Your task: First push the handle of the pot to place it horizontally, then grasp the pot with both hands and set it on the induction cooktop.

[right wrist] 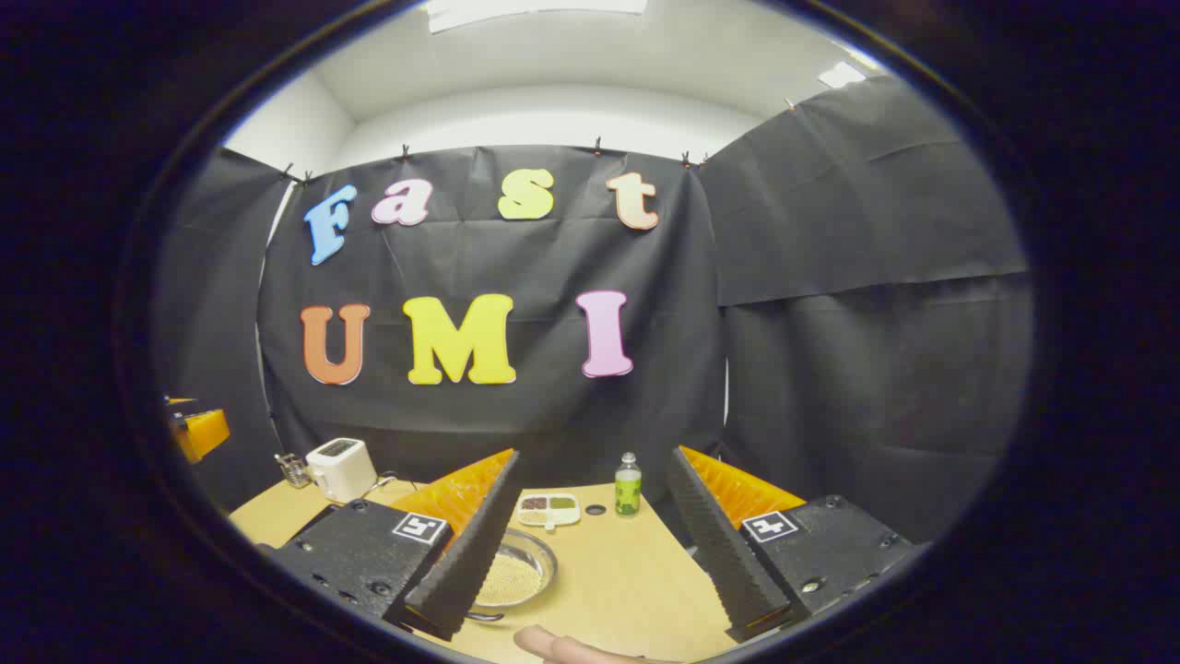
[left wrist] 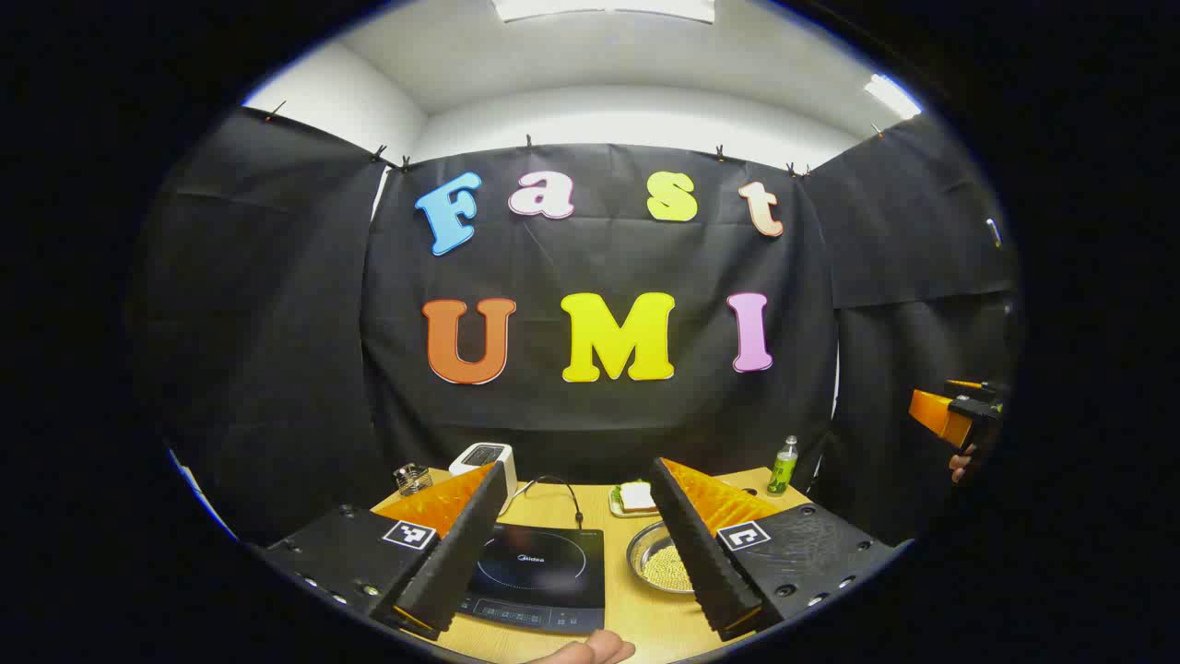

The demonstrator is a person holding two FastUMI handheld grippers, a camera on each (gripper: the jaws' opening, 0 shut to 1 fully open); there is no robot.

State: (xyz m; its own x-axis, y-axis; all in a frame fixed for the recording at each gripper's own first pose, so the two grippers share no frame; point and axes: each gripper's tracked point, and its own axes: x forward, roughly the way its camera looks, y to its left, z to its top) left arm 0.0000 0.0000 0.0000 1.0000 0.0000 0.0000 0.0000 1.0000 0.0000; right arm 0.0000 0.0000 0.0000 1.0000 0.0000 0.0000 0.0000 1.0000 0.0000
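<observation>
A shallow metal pot [left wrist: 660, 559] holding pale grains sits on the wooden table, just right of the black induction cooktop [left wrist: 539, 576]. My left gripper [left wrist: 579, 470] hovers above both, open and holding nothing. In the right gripper view the pot [right wrist: 518, 574] lies low left, partly behind one finger, with a bit of its handle [right wrist: 486, 616] poking toward the near edge. My right gripper [right wrist: 595, 456] is open and holds nothing, above the bare table [right wrist: 627, 581]. Each gripper shows far off in the other's view: the right gripper [left wrist: 954, 415], the left gripper [right wrist: 198, 429].
A white toaster [left wrist: 484, 459] and a glass jar [left wrist: 412, 478] stand at the back left. A green bottle [left wrist: 784, 466] stands at the back right, a plate with a sandwich [left wrist: 636, 498] behind the pot. A small divided dish [right wrist: 548, 507] is beside the bottle [right wrist: 628, 484]. A fingertip [left wrist: 590, 650] shows at the bottom.
</observation>
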